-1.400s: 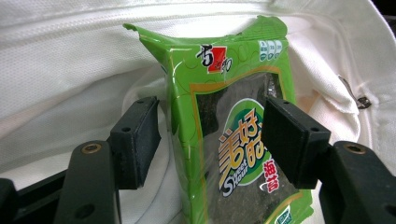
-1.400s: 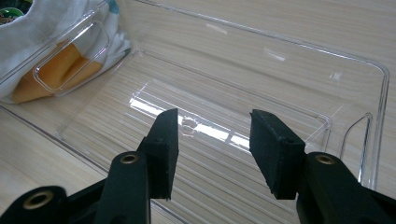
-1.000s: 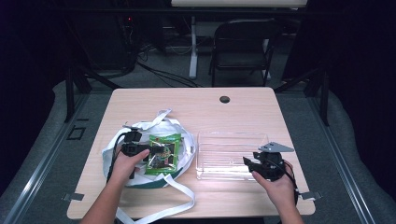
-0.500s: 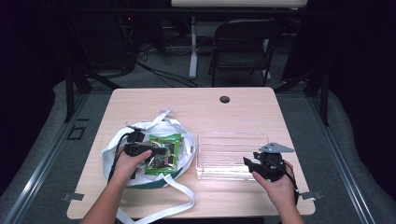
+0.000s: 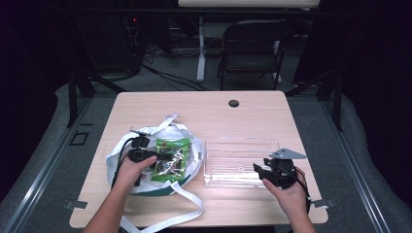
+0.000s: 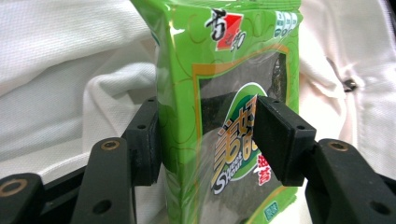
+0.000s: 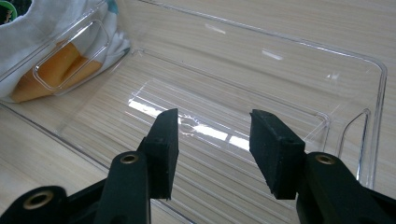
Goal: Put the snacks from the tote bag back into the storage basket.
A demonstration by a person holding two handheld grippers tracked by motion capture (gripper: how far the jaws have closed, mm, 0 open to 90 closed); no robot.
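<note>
Tabletop bag (image 5: 121, 155): seaweed packet (image 6: 224, 93) upright, lengthwise.

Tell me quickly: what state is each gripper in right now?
Left gripper: jaws have just been closing, pads now against the green snack packet between them.
Right gripper: open, nothing between its jaws, above the clear plastic tray.

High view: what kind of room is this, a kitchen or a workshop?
Probably a lab or recording studio, not a kitchen. A lone wooden table stands among dark surroundings, cables trail across the carpeted floor behind it, and a folding chair stands there unused.
</note>
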